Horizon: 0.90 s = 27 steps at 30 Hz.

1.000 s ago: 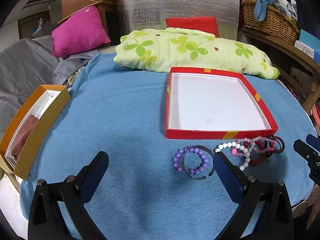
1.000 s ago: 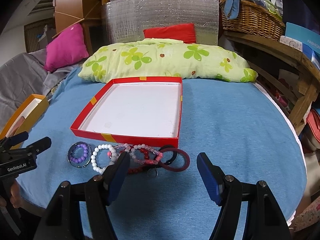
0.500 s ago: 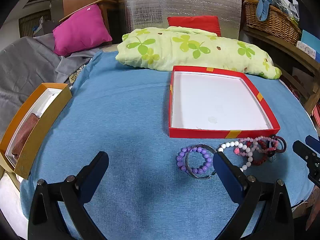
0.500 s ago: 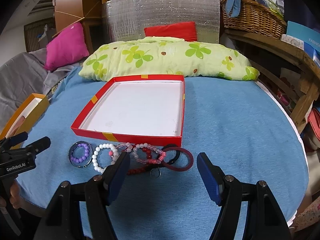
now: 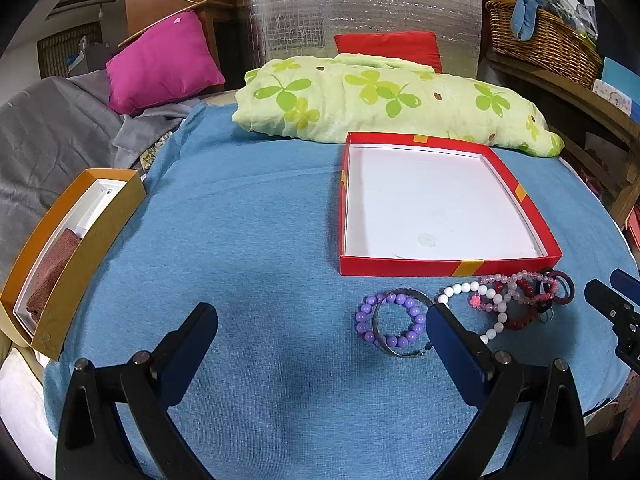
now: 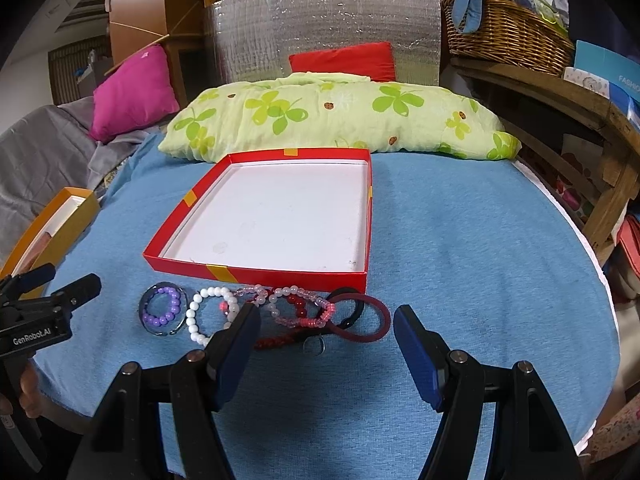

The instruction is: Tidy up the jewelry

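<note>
A shallow red tray (image 5: pixel 448 267) (image 6: pixel 280 273) with a white floor sits on the blue cloth, nothing in it. Along its near edge lies a row of jewelry: a purple bead bracelet (image 5: pixel 390 322) (image 6: pixel 162 311) inside a metal bangle (image 5: pixel 402 350), a white bead bracelet (image 5: pixel 496 312) (image 6: pixel 200 312), pink and red bead bracelets (image 6: pixel 298 310), and a dark red ring band (image 6: pixel 366 318). My left gripper (image 5: pixel 320 336) hovers open just left of the purple bracelet. My right gripper (image 6: pixel 326 326) hovers open over the red and pink pile. Neither holds anything.
An orange box (image 5: pixel 76 240) (image 6: pixel 52 228) with a brown cloth inside sits at the cloth's left edge. A green clover pillow (image 5: pixel 384 100) lies behind the tray, a pink cushion (image 5: pixel 160 60) far left, a wicker basket (image 6: pixel 504 36) on a wooden shelf at right.
Both grippers have crept slightly forward toward the jewelry row. Both stay open; nothing on the cloth has moved.
</note>
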Each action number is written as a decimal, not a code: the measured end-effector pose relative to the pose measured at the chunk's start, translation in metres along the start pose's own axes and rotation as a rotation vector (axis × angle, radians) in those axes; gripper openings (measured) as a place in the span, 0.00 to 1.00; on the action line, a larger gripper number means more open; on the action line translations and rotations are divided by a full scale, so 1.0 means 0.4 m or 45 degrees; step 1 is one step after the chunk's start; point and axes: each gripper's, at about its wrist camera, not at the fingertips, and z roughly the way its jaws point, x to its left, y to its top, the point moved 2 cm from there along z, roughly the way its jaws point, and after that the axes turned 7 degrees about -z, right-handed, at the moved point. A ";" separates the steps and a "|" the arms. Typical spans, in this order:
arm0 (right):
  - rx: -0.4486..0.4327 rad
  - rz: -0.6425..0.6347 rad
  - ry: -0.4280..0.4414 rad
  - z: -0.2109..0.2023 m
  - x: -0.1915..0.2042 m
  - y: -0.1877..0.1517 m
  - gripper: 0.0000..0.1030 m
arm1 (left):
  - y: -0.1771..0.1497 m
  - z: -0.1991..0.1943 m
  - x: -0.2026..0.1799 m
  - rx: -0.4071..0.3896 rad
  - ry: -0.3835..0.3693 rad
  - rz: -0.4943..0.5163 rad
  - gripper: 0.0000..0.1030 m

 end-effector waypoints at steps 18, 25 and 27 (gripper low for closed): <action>0.009 0.003 0.011 0.006 0.003 0.001 0.71 | -0.002 0.001 0.000 0.004 0.001 0.002 1.00; 0.009 0.002 0.010 0.008 0.005 0.000 0.71 | -0.002 0.001 -0.001 0.004 0.003 0.002 1.00; 0.011 0.002 0.010 0.009 0.005 0.000 0.71 | -0.001 0.001 -0.001 0.005 0.003 0.001 1.00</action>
